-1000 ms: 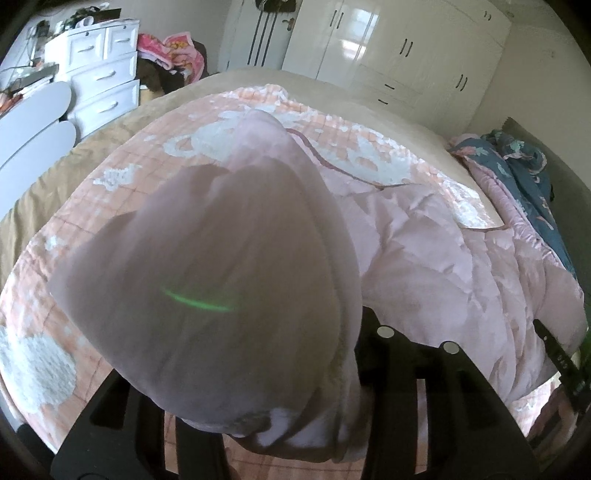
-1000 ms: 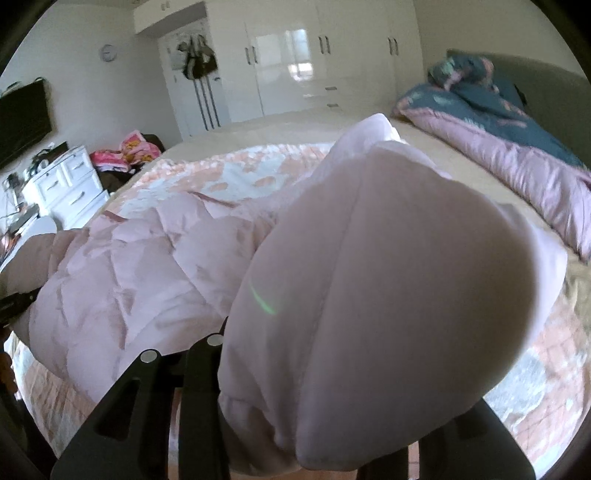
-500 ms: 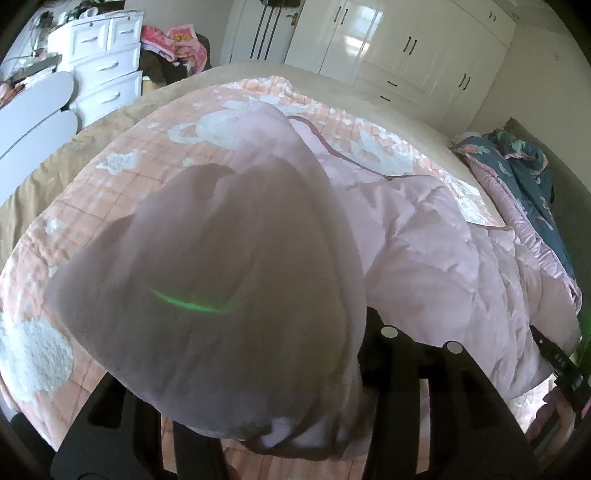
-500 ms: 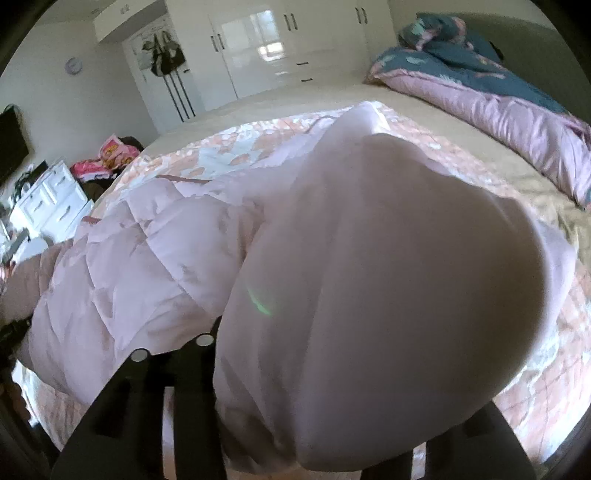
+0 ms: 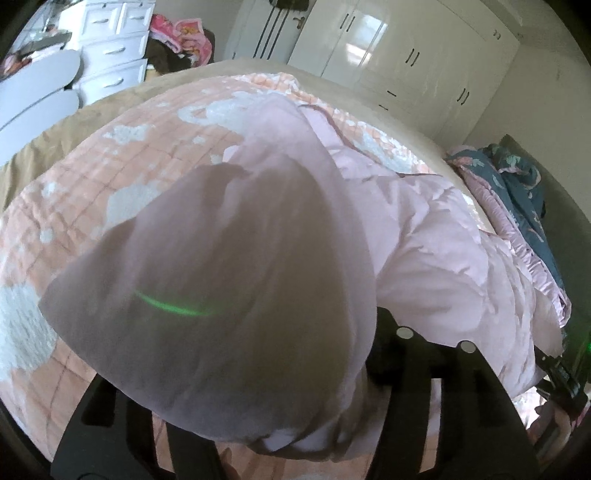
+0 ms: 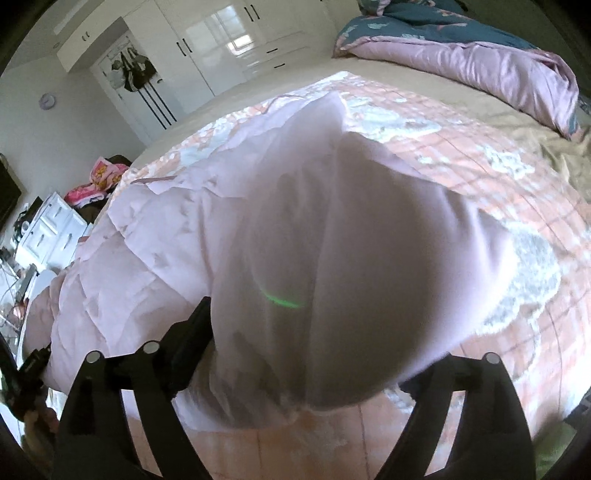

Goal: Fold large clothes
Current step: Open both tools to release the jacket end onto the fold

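My left fingers (image 5: 384, 339) and right fingers (image 6: 192, 332) are both opening around the pink puffy coat (image 6: 155, 266), which lies on the bed's peach quilt (image 5: 74, 206); white wardrobes (image 5: 399, 48) stand behind.

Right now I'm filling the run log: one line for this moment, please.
step: laying fold down | item: pale pink quilted puffer jacket on peach patchwork bedspread | left tool: opening, fabric between | right tool: opening, fabric between

A big bed (image 5: 51, 147) had a pink checked blanket (image 5: 74, 206) with white patches on it. A blue and purple quilt (image 6: 461, 55) lay bunched at one side. Tall white cupboards (image 5: 399, 55) stood by the wall. White drawers (image 5: 110, 48) stood near some bright pink clothes (image 5: 184, 33).
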`<state>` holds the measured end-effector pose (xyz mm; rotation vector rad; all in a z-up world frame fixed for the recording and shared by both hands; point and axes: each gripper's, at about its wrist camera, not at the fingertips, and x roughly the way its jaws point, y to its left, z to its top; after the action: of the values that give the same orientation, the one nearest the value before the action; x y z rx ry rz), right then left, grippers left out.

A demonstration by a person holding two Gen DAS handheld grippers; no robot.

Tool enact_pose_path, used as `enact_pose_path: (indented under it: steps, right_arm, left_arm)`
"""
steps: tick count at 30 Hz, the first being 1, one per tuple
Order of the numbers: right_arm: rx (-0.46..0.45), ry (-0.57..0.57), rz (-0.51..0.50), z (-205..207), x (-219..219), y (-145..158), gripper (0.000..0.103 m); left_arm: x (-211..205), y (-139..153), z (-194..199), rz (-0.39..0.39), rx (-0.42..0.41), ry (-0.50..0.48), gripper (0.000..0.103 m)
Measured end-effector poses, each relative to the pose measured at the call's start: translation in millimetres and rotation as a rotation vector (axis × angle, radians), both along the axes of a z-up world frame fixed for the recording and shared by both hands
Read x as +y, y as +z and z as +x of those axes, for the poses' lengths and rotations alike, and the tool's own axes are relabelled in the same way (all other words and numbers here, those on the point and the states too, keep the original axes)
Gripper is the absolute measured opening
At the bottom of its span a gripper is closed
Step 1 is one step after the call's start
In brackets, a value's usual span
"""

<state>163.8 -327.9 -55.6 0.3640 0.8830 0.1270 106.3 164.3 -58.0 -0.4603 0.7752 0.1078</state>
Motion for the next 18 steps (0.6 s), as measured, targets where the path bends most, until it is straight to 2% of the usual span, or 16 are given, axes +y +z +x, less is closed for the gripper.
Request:
enact_pose_path:
  steps: [5, 7, 9, 15, 18]
  right_arm:
    - [-0.012, 0.006, -0.018, -16, -3, 5, 0.090]
    - [-0.017, 0.006, -0.025, -20, -5, 6, 0.092]
    - [-0.026, 0.005, -0.036, -26, -7, 9, 0.093]
    - [-0.073, -0.025, -0.078, -41, -20, 23, 0.098]
    - [-0.095, -0.041, -0.085, -48, -26, 31, 0.098]
  left_arm:
    - [9, 2, -10, -0.026, 0.011, 0.009, 0.064]
    - [10, 4, -15, -0.021, 0.017, 0.012, 0.076]
    - [14, 6, -21, -0.016, 0.027, 0.025, 0.083]
    - [22, 17, -39, 0.004, 0.035, 0.034, 0.094]
    - [23, 24, -47, 0.029, 0.036, 0.038, 0.094]
